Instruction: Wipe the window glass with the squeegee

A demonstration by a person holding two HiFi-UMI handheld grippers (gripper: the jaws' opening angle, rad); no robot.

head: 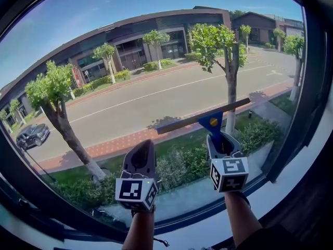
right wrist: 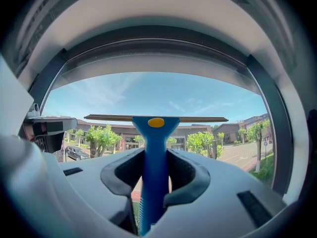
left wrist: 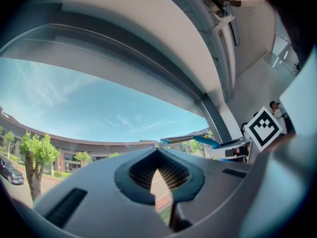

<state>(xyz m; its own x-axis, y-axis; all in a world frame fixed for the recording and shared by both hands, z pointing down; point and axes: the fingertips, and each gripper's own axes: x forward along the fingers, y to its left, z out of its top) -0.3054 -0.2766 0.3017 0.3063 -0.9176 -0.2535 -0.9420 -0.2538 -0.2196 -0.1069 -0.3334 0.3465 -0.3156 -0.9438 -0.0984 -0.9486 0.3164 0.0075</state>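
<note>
The squeegee [head: 212, 121] has a blue handle and a long dark blade [head: 203, 117] that lies tilted against the window glass [head: 130, 72], right end higher. My right gripper [head: 221, 139] is shut on the handle just below the blade. In the right gripper view the handle [right wrist: 155, 152] runs up between the closed jaws of the right gripper [right wrist: 155, 175] to the blade [right wrist: 156, 118]. My left gripper [head: 141, 152] is held up to the left of it, near the glass, shut with nothing in it; its jaws [left wrist: 158, 177] show only a thin slit. The squeegee [left wrist: 198, 141] appears to its right.
A dark window frame [head: 208, 211] runs along the bottom and up the right side [head: 312, 87], with a pale sill [head: 291, 181] below. Outside are a road, trees, buildings and a parked car. A handle [left wrist: 229, 24] hangs on the upper frame.
</note>
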